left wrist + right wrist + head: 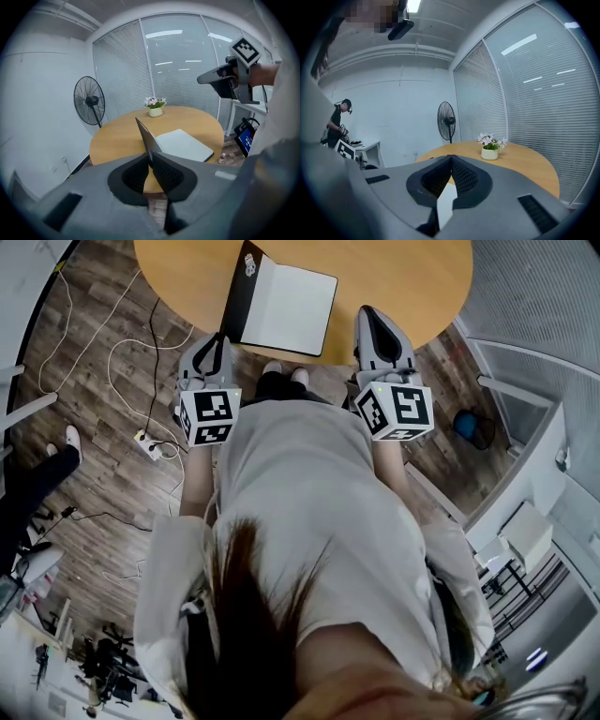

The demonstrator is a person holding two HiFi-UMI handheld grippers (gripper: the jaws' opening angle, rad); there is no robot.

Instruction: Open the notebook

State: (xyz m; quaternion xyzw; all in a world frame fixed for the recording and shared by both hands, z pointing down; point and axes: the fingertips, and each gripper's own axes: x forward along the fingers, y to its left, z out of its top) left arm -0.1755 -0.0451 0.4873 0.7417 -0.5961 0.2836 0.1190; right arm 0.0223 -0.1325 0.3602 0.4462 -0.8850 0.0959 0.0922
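The notebook (291, 310) lies on the round wooden table (403, 277) with its white pages showing. Its black cover (242, 292) stands raised at the left. My left gripper (221, 339) is at the cover's near corner. In the left gripper view the cover (144, 135) rises straight out of the closed jaws of the left gripper (150, 164), so it is shut on the cover. My right gripper (373, 317) hovers at the table's near edge, right of the notebook, apart from it. Its tips meet in the right gripper view (451, 157), with nothing between them.
A small potted flower (155, 108) stands at the table's far side. A standing fan (89, 101) is behind the table, by blinds-covered windows. Cables and a power strip (150, 444) lie on the wooden floor at left. A person (337, 123) stands at a desk far off.
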